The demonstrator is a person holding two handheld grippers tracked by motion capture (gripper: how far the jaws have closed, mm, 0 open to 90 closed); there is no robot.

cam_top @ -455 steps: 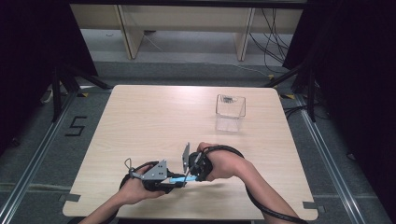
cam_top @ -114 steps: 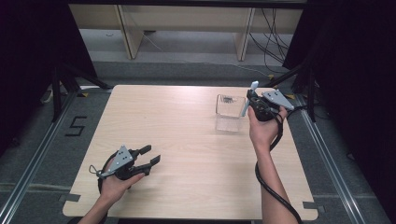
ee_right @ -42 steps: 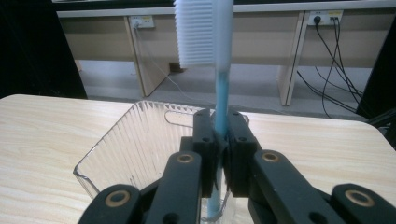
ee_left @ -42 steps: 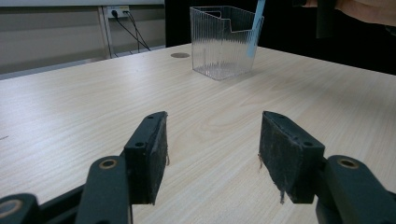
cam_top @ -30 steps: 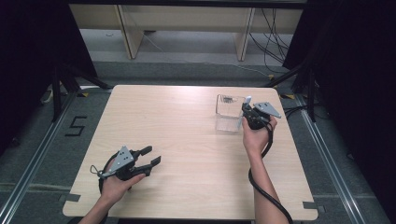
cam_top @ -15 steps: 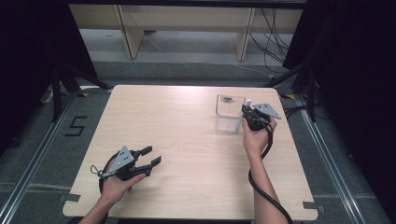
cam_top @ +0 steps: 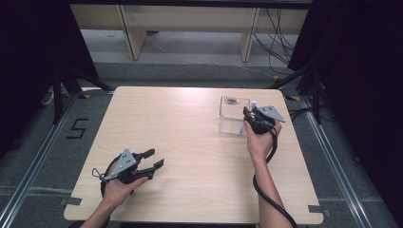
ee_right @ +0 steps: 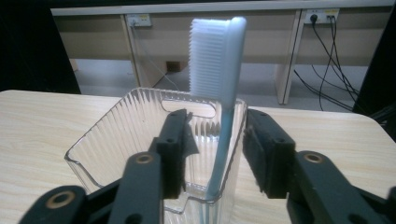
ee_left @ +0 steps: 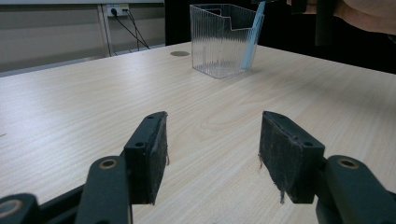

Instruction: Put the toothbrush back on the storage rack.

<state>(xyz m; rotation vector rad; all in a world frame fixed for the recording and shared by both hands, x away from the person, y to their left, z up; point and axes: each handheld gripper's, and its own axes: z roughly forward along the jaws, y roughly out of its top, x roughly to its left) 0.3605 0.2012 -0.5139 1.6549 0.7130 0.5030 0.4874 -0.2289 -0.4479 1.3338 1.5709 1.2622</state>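
Note:
A clear ribbed plastic box [cam_top: 232,115] stands at the back right of the table [cam_top: 190,142]. A light blue toothbrush [ee_right: 219,60] stands upright in it, bristle head up, leaning on the box's near corner. My right gripper [cam_top: 249,114] is at the box's right side. Its jaws have just been opening and stand one on each side of the handle without pressing it [ee_right: 215,140]. My left gripper [cam_top: 154,159] rests open and empty at the front left. In its own view [ee_left: 212,149] the box [ee_left: 219,39] and the toothbrush [ee_left: 252,35] show far off.
Dark floor and metal rails surround the table. Shelving legs and loose cables [cam_top: 280,33] lie beyond the far edge. A "5" mark [cam_top: 78,128] is on the floor at the left. A black cable [cam_top: 266,190] trails from my right gripper along the forearm.
From the front centre, the right hand carried the toothbrush to the back right and lowered it into the box. The left hand drew back to the front left and stays still.

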